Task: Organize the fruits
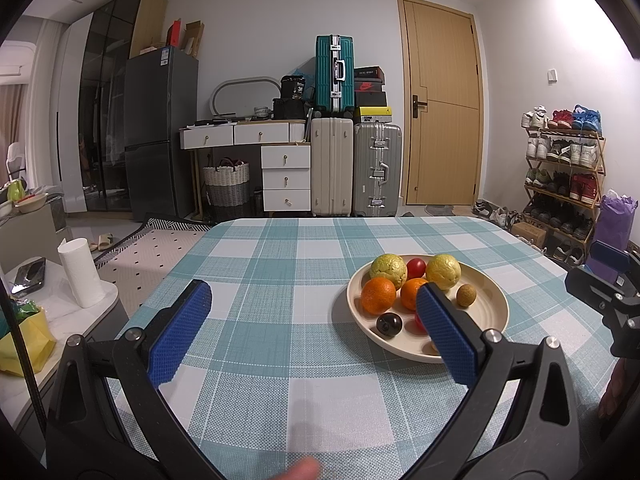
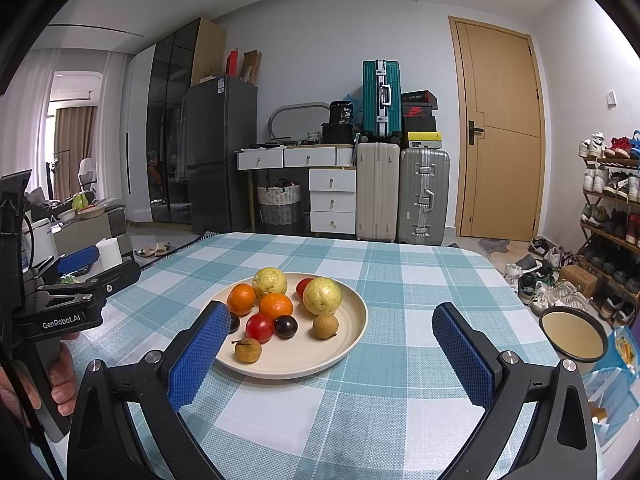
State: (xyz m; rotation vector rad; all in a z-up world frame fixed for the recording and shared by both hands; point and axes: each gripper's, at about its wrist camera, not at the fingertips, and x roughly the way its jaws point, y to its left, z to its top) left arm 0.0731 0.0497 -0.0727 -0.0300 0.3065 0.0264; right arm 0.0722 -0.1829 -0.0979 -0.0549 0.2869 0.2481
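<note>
A cream plate sits on the checked tablecloth, holding two yellow-green guavas, two oranges, red tomatoes, dark plums and brown longans. My left gripper is open, hovering left of the plate; its right finger hides part of the plate. My right gripper is open too, with the plate's near right part between its fingers. Neither holds anything.
The checked table spreads left of and in front of the plate. A cream bowl with a dark rim stands off the table's right edge. A paper towel roll stands on a side table at left. Suitcases, drawers and a shoe rack line the far wall.
</note>
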